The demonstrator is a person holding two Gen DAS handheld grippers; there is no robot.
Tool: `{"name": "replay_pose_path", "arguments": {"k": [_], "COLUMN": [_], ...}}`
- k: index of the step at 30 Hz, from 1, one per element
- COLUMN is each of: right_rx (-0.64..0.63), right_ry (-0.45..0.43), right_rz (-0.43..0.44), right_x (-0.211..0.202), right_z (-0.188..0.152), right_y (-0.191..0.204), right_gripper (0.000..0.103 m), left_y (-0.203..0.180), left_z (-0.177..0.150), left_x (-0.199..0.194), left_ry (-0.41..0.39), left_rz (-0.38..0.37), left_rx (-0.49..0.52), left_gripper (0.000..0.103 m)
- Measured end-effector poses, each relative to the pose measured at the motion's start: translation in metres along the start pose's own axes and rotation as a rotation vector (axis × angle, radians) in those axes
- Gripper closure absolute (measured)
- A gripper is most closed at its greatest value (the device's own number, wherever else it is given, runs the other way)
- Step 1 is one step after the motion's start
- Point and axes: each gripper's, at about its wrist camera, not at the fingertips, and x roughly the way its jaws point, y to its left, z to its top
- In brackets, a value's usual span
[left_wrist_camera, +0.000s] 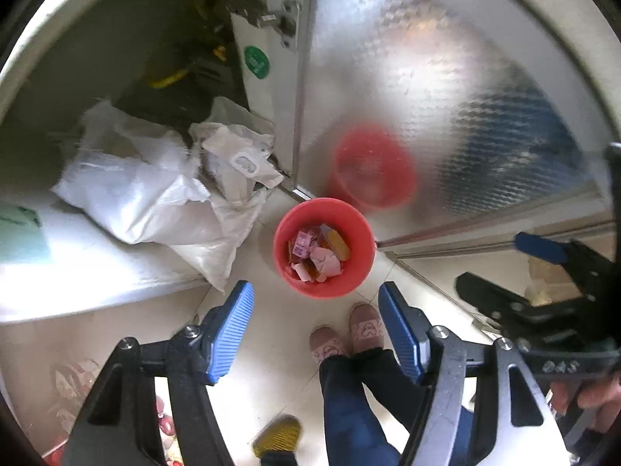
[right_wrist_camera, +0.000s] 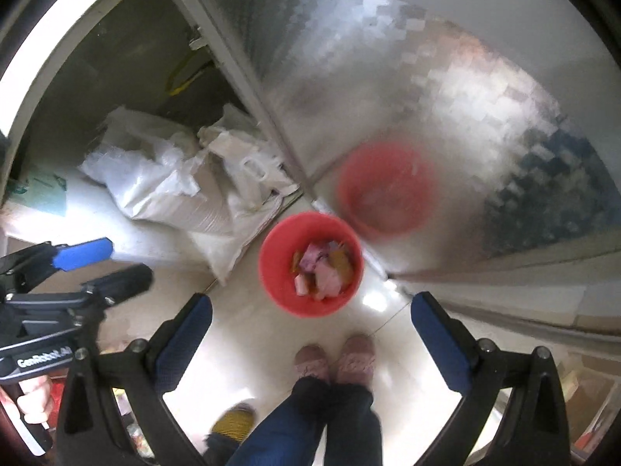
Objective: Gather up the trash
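- Trash (left_wrist_camera: 316,254): pink and yellow wrappers inside red bucket (left_wrist_camera: 287,272) on floor, beside white sacks (left_wrist_camera: 155,198).
- My left gripper (left_wrist_camera: 316,328) above bucket, pointing down, jaws apart, empty.
- My right gripper (right_wrist_camera: 310,334) likewise wide, empty.

Little here can be read. In the right wrist view, the left gripper (right_wrist_camera: 83,268) carries white lettering on its black body, just above the hand that grips it; it reads "GenRobot.AI" (the last letters run into the shadow, so I am less sure of them). In the left wrist view, the right gripper (left_wrist_camera: 504,262) shows a row of pale marks on its black bar, too blurred to read. A round green sticker (left_wrist_camera: 256,62) sits on the cabinet door (left_wrist_camera: 268,89) below the hinge, with white marks on it that cannot be made out. The wrappers in the bucket (left_wrist_camera: 291,277) show print, none of it legible.
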Motion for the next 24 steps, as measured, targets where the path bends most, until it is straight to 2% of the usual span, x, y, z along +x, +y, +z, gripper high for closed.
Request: {"name": "replay_pose_path", "arguments": {"k": [3,7,11,15,19,24], "right_rx": [-0.066,-0.146,-0.232,-0.275,-0.283,-0.264], "right_ry": [-0.024,-0.032,-0.072,-0.149,-0.257,-0.403], "right_rz": [0.001,0.048,0.077,0.098,0.087,0.034], "right_x": [-0.020,-0.047,-0.085,-0.137,-0.197,-0.262], "right_z": [-0.005,-0.007,-0.006,-0.002,-0.001,-0.013], "right_y": [0.015,0.039,0.061,0.073,0.076,0.077], "right_gripper": [0.001,0.001,0.001,0.001,0.001,0.001], "left_y": [0.002,0.010,0.013,0.019,0.011,-0.010], "left_z": [-0.013,-0.032,-0.048,-0.055,-0.055,-0.056], "left_x": [-0.028,-0.063,-0.106,-0.158,-0.217,-0.270], "left_ry": [-0.018,-0.045,-0.116,-0.219,-0.355,-0.459], "left_rz": [0.008,0.040,0.059,0.042,0.039,0.064], "left_rx": [-0.033,-0.121,-0.201,-0.260,-0.237,-0.145], "left_gripper": [0.036,0.036,0.033,0.023,0.015,0.011]}}
